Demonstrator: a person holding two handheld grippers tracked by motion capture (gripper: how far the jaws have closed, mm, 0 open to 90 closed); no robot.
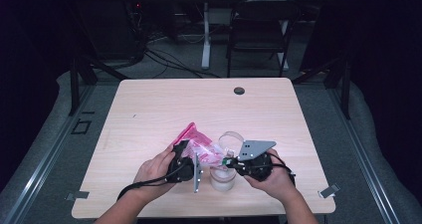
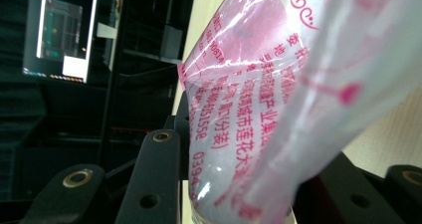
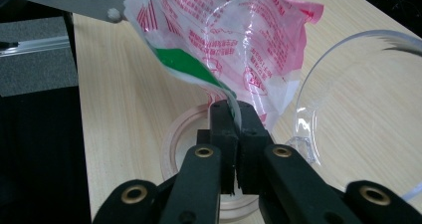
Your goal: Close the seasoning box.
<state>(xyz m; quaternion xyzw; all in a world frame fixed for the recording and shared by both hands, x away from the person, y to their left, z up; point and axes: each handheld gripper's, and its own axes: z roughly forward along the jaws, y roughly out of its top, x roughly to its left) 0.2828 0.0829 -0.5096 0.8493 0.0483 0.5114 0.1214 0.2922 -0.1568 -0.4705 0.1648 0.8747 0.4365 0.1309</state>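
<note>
Right hand-held gripper pinched on bag edge; left hand-held gripper clamped around bag body. Risk: thin film tearing, contents spilling beside jar below.

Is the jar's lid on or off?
Off. The clear round lid hangs open beside the clear plastic jar, whose mouth is uncovered under the pink printed plastic bag.

Pink-printed clear plastic bag, crumpled, lifted above table; open glass jar upright beneath it
</note>
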